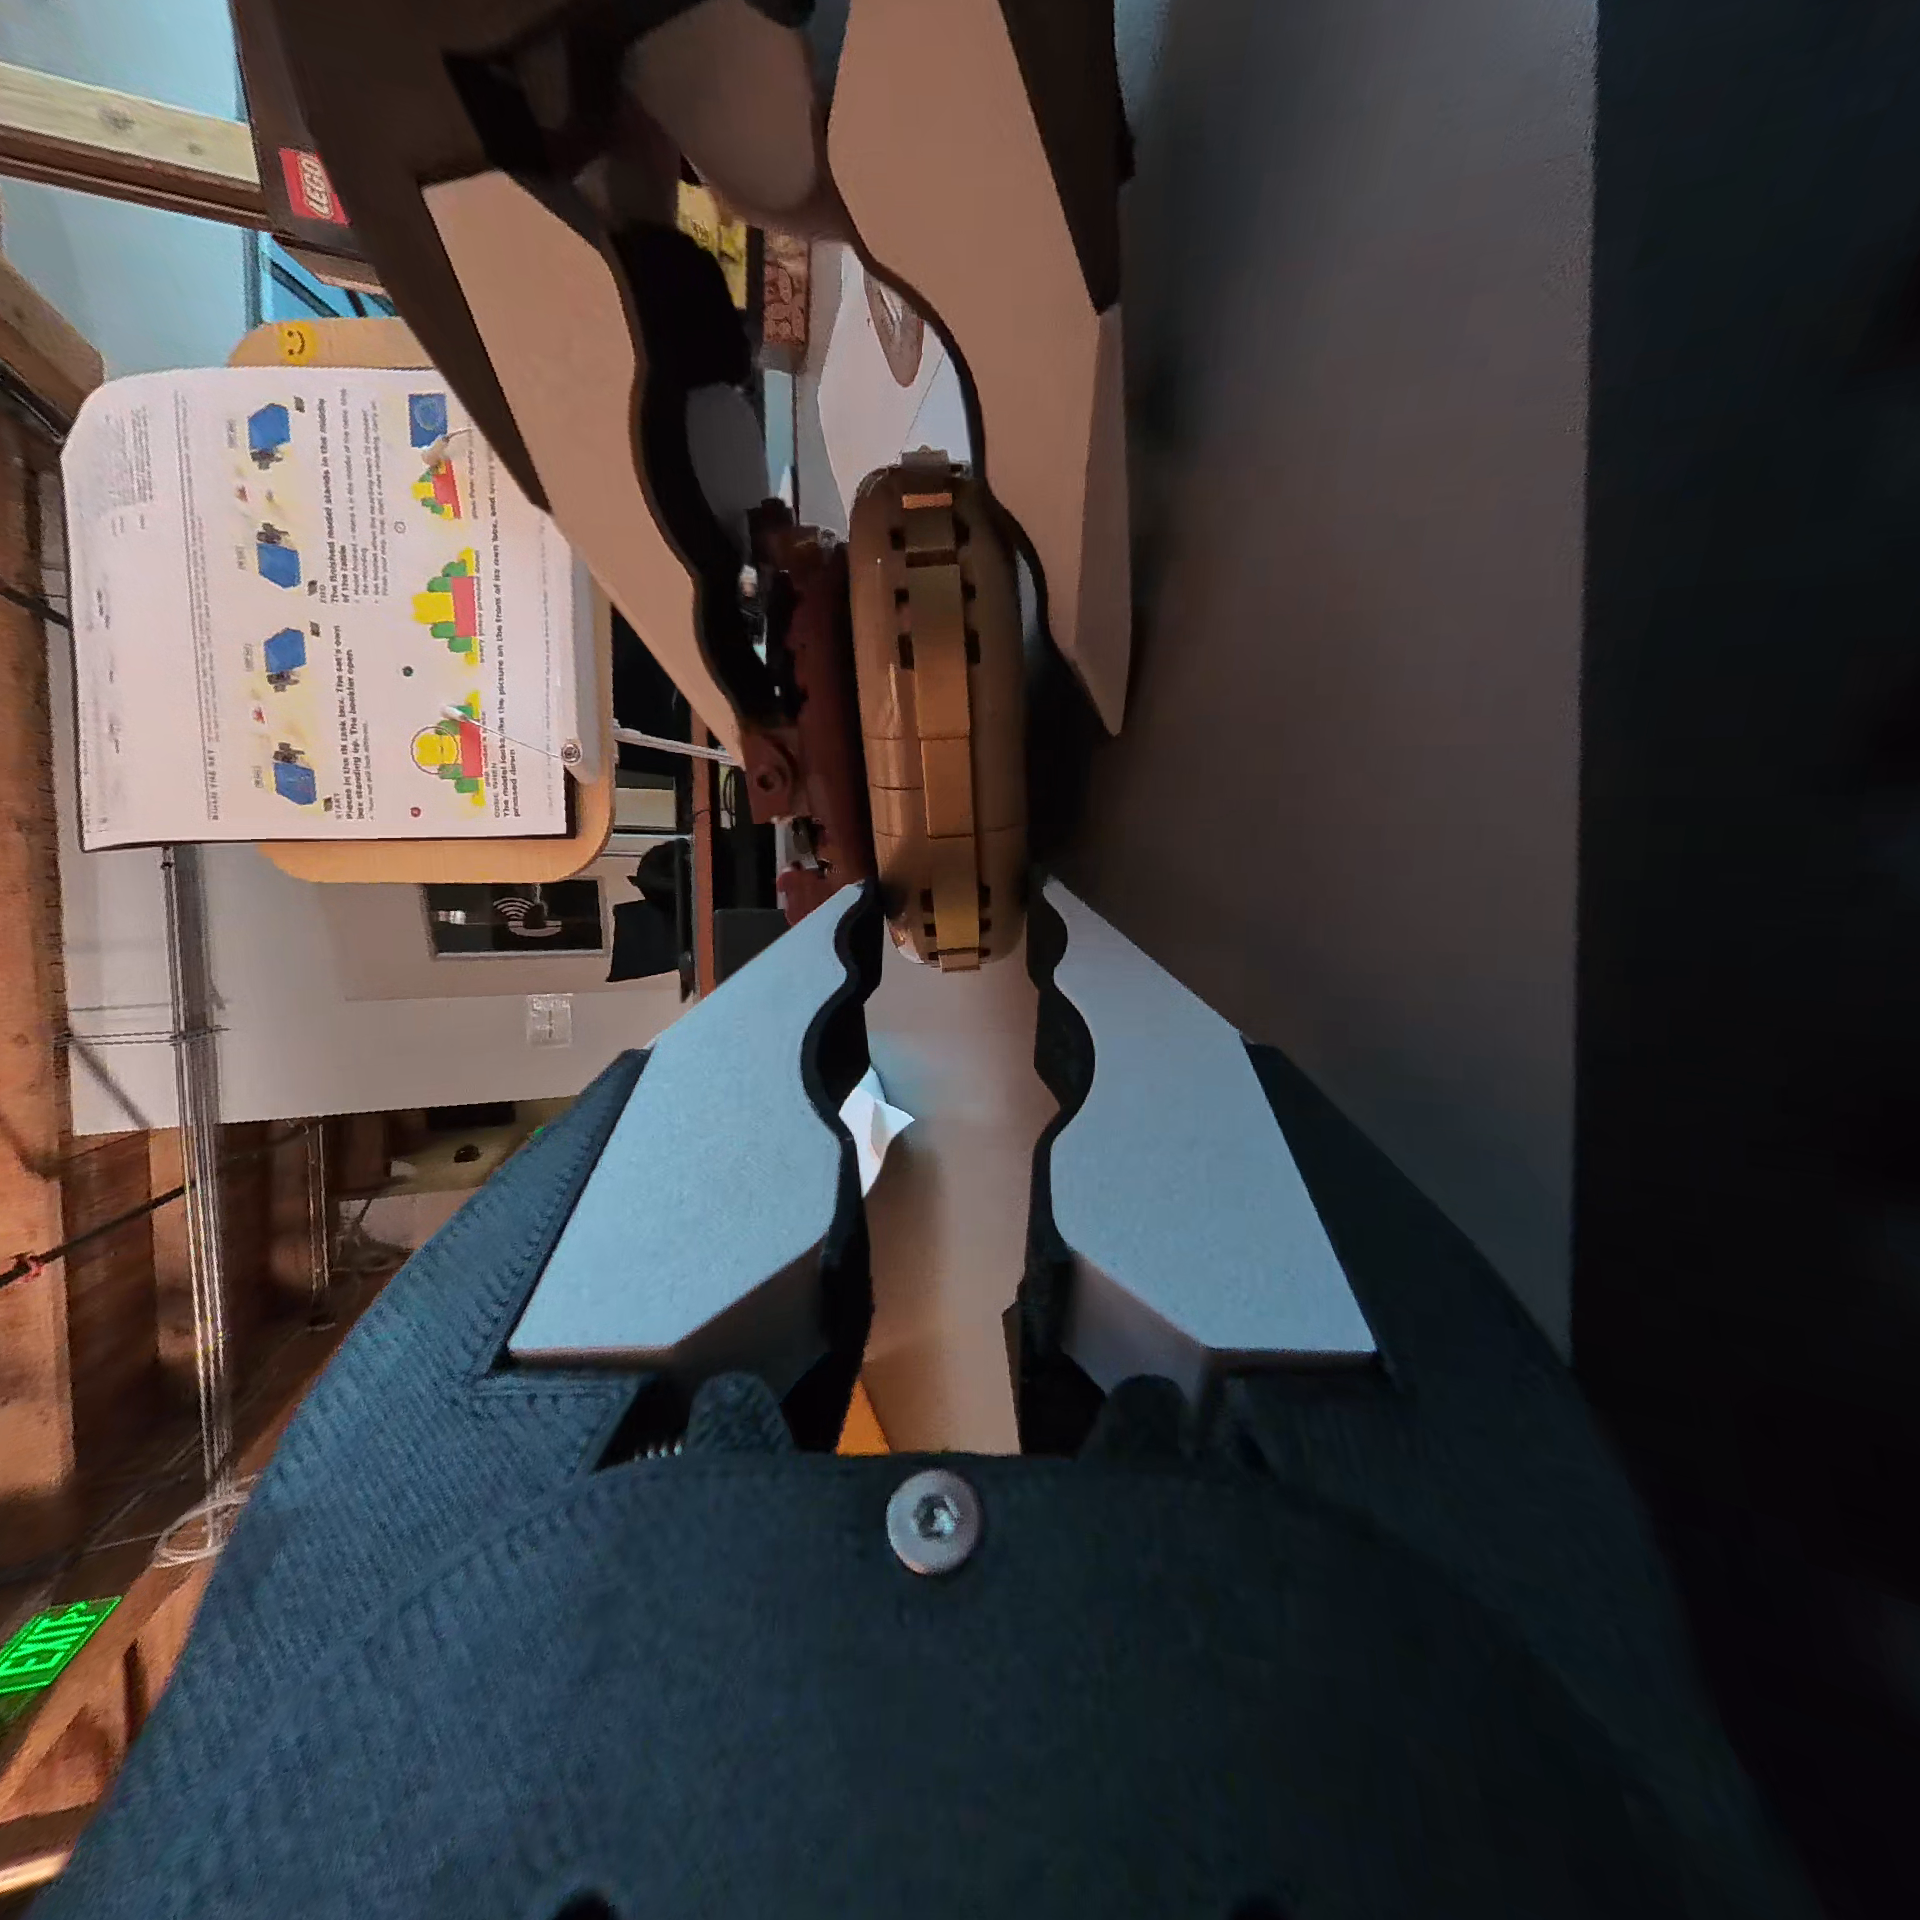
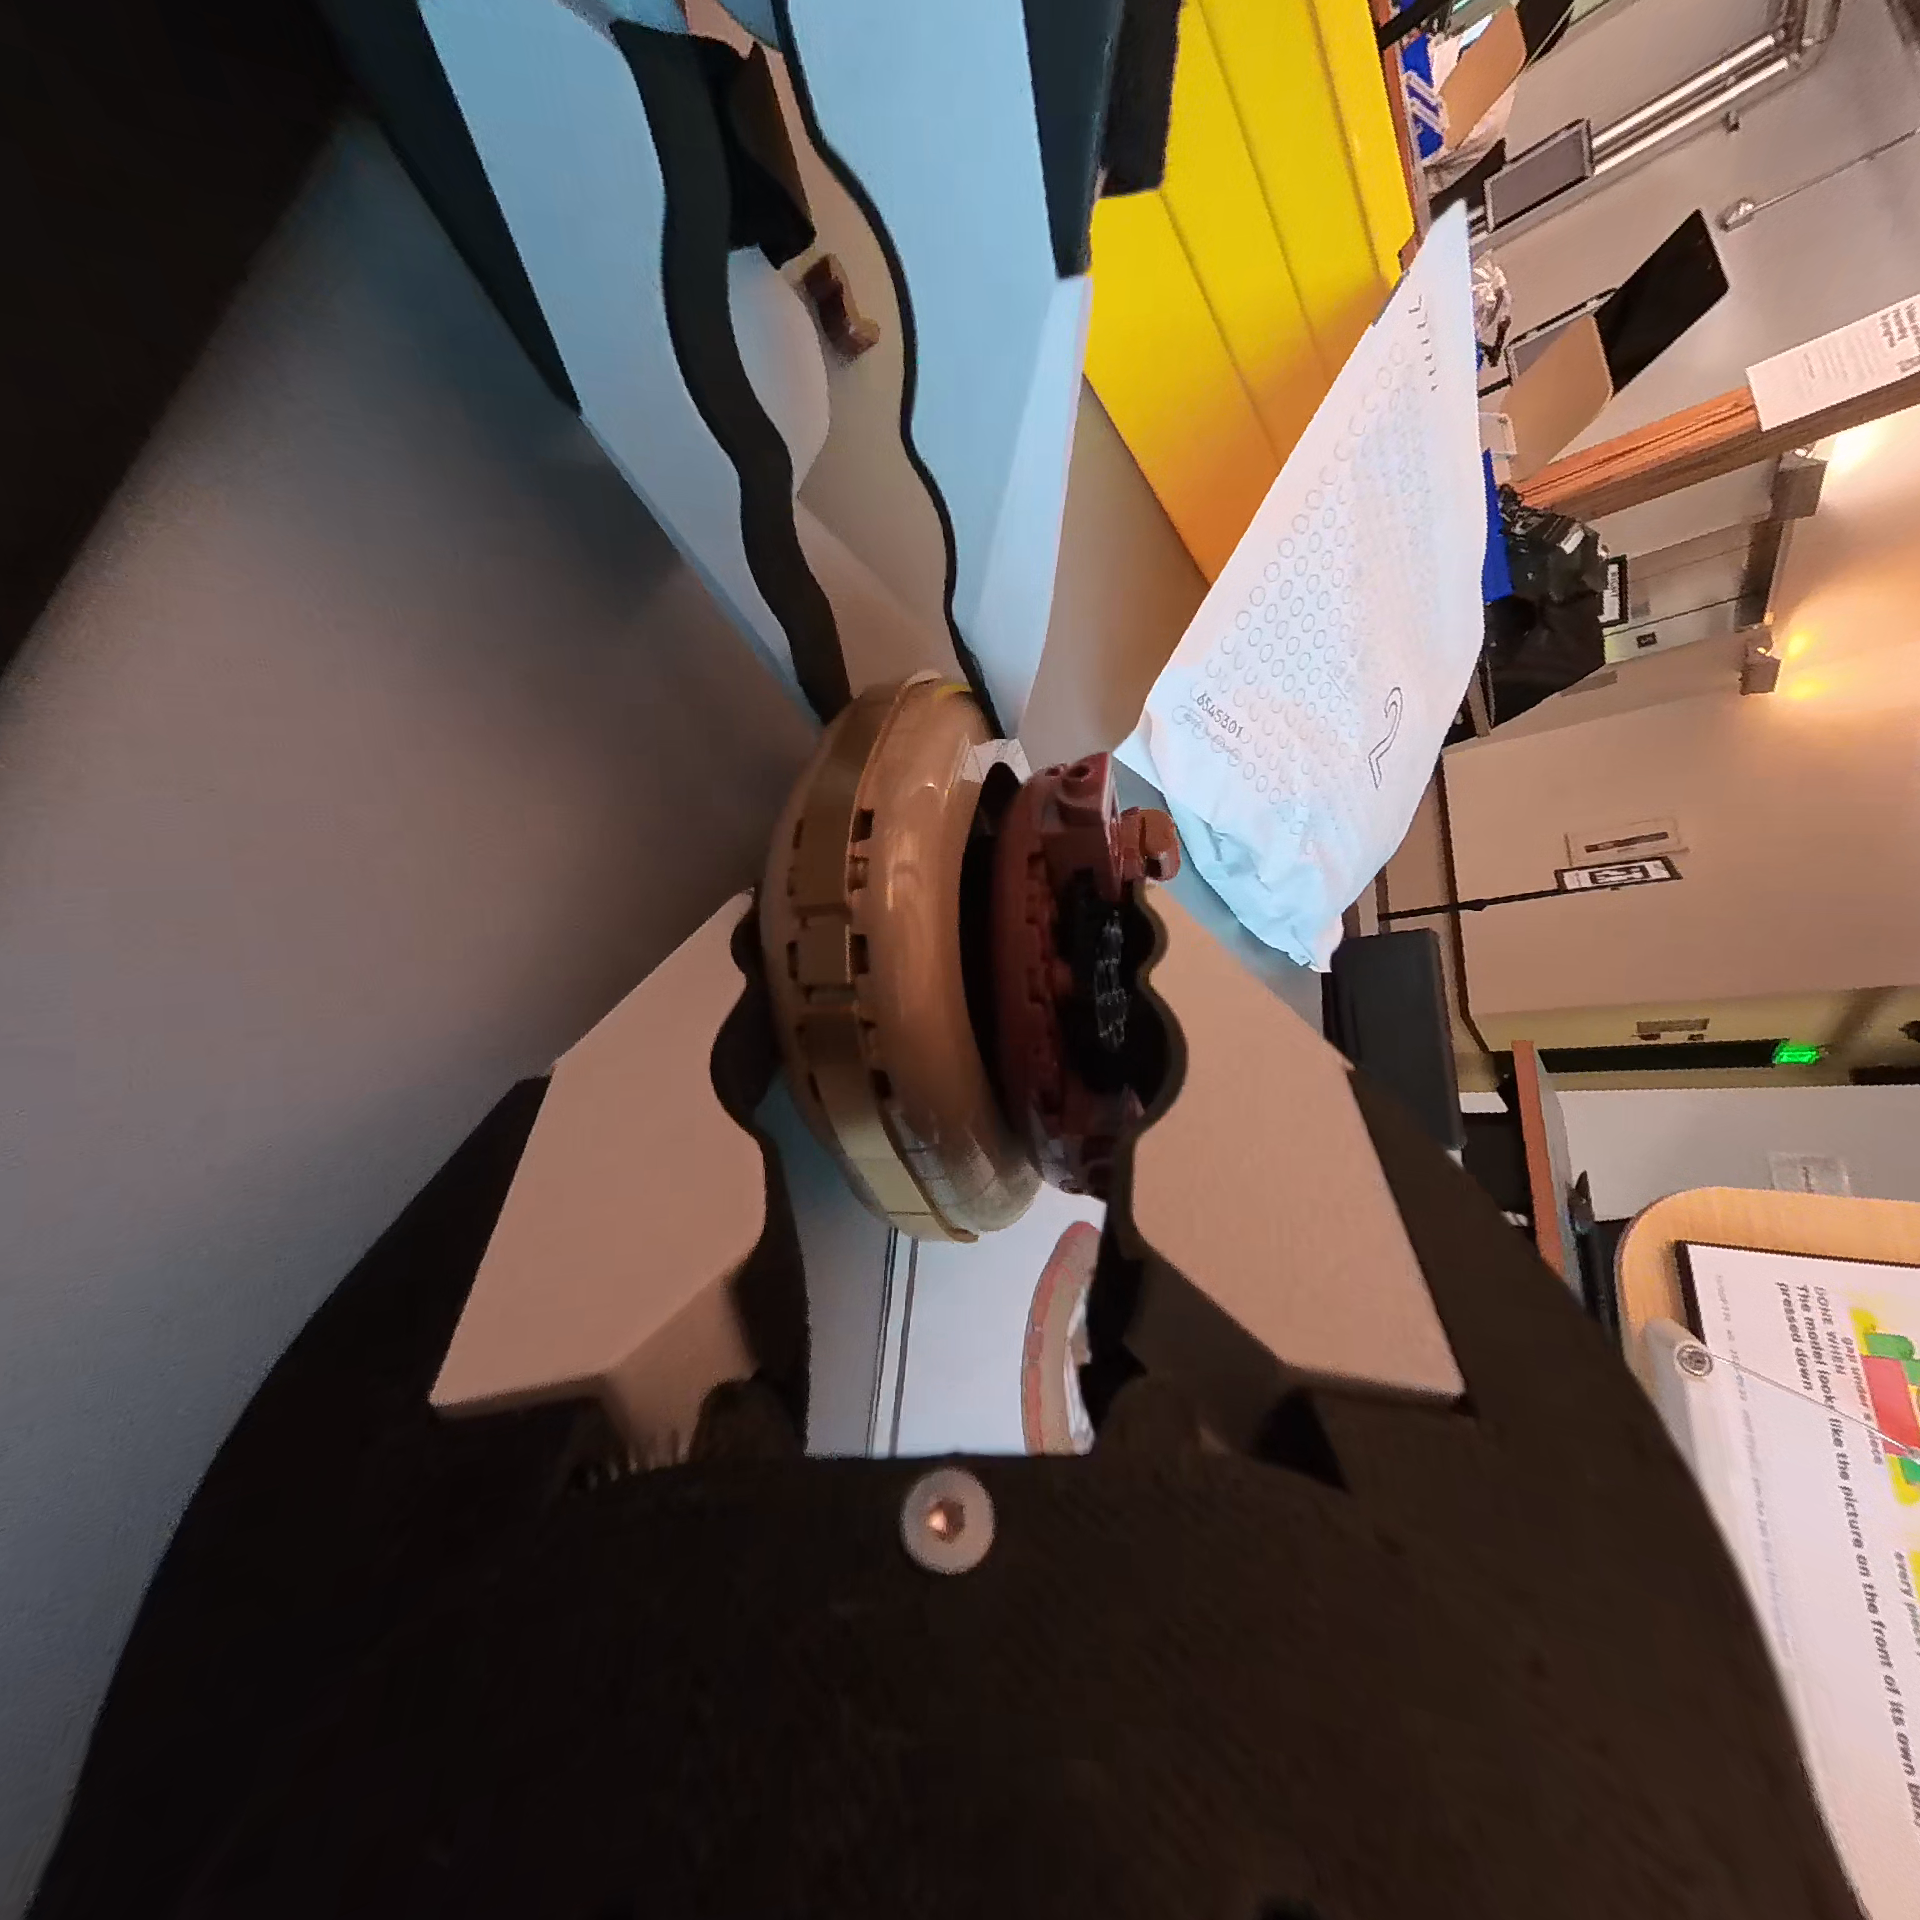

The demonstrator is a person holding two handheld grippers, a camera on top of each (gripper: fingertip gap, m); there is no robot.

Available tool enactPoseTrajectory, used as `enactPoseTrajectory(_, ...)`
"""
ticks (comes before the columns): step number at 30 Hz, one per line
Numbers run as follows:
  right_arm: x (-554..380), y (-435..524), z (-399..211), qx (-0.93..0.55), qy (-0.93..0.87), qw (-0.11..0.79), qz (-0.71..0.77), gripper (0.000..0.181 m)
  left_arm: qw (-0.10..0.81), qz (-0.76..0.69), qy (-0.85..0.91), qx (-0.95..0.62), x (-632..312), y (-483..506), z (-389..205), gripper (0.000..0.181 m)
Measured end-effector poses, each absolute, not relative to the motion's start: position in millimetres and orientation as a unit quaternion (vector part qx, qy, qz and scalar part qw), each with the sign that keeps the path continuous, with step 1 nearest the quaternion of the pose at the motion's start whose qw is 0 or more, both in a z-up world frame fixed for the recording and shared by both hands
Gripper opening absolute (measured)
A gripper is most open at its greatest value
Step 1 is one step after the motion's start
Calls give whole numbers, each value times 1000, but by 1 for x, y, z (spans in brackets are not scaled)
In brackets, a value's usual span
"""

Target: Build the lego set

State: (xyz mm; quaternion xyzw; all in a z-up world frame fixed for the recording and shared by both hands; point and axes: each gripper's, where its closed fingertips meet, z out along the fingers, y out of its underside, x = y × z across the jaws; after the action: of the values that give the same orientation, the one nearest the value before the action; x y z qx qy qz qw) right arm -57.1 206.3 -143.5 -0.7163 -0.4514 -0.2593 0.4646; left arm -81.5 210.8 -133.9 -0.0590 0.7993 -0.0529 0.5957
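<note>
A round tan Lego disc (image 1: 935, 644) with a reddish-brown and black studded layer (image 1: 821, 644) on one face is held on edge above the dark table. My left gripper (image 1: 953, 899) is shut on the disc's rim. My right gripper (image 1: 930, 717) comes in from the opposite side. In the right wrist view my right gripper (image 2: 948, 909) is shut across the tan disc (image 2: 914, 883) and the brown layer (image 2: 1039, 935). The left gripper (image 2: 906, 694) pinches the disc's far rim there.
A loose brown piece (image 2: 836, 301) lies on the table behind the left fingers. A white numbered parts bag (image 2: 1330, 623) and a yellow box (image 2: 1247, 260) stand close by. An instruction sheet on a clipboard (image 1: 322, 603) and the Lego box (image 1: 312, 187) are beyond. The dark table (image 1: 1351, 623) lies alongside. My two grippers' fingertips are within a few centimetres of each other.
</note>
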Motion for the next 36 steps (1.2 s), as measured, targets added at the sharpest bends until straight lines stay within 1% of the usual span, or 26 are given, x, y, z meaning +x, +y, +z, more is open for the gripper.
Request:
enactPoseTrajectory(1,-57,205,-143,-716,-453,461,-264,66,595,-53,799,-58,-82,211,-134,26)
enactPoseTrajectory(3,-56,203,-140,-712,-455,458,-277,73,593,-47,802,-56,-82,213,-135,26)
enactPoseTrajectory(5,-60,198,-140,-716,-459,453,-266,77,591,-41,804,-51,-82,215,-137,26)
enactPoseTrajectory(8,-62,189,-133,-721,-455,462,-247,78,573,-32,817,-56,-83,221,-144,27)
enactPoseTrajectory(10,-65,181,-124,-734,-437,478,-206,77,564,-37,822,-62,-83,223,-147,27)
enactPoseTrajectory(13,-50,178,-103,-775,-343,515,-124,77,561,-44,824,-63,-83,222,-148,28)
enactPoseTrajectory(16,-30,182,-101,-823,-237,514,-40,91,553,-59,828,-76,-82,222,-148,29)
enactPoseTrajectory(19,-35,188,-109,-846,-138,513,54,96,552,-67,827,-81,-82,222,-148,29)
enactPoseTrajectory(21,-40,191,-114,-858,-94,500,74,100,548,-78,828,-90,-82,220,-148,30)
enactPoseTrajectory(26,-40,199,-120,-876,-25,482,10,106,544,-87,830,-90,-79,217,-148,30)
enactPoseTrajectory(30,-41,206,-124,-881,20,473,11,103,549,-89,827,-84,-78,216,-148,29)
enactPoseTrajectory(33,-38,205,-131,-888,16,459,-10,95,552,-87,826,-78,-78,215,-148,29)
enactPoseTrajectory(36,-36,200,-127,-884,-1,467,-31,84,558,-80,823,-72,-78,216,-148,29)
